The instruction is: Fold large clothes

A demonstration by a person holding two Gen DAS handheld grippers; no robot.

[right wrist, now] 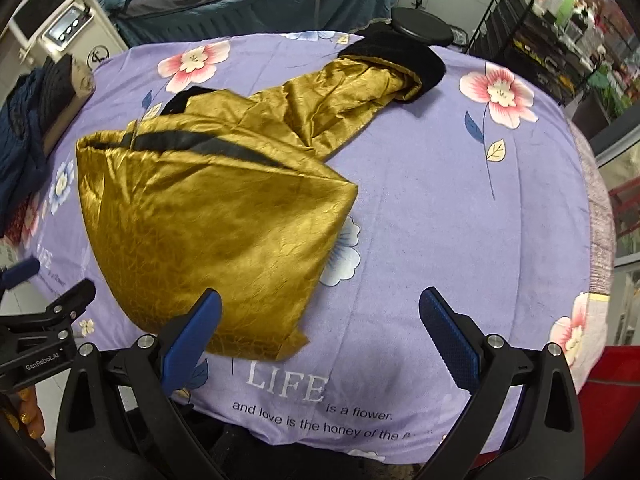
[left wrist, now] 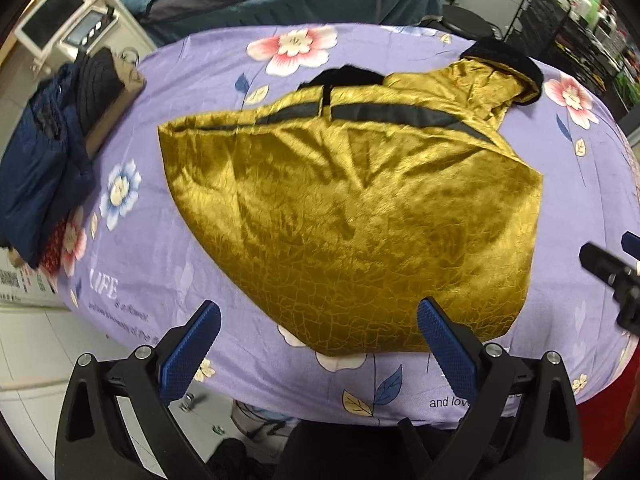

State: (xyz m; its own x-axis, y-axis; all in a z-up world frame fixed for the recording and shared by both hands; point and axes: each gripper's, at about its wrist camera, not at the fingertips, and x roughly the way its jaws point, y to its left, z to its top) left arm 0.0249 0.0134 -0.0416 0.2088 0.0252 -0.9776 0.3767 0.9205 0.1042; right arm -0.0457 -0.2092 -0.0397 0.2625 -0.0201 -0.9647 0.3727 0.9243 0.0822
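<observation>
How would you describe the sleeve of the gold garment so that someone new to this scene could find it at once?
Start at the purple floral sheet covering the table, then find the shiny gold garment lying on its left half. From the garment's upper edge one long sleeve stretches toward the far right. It ends in a fuzzy black cuff, unlike the dark blue clothes piled at the table's left edge.

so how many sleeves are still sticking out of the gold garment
1. The sleeve with the black cuff stretches toward the far right of the gold garment; another may be folded under.
</observation>
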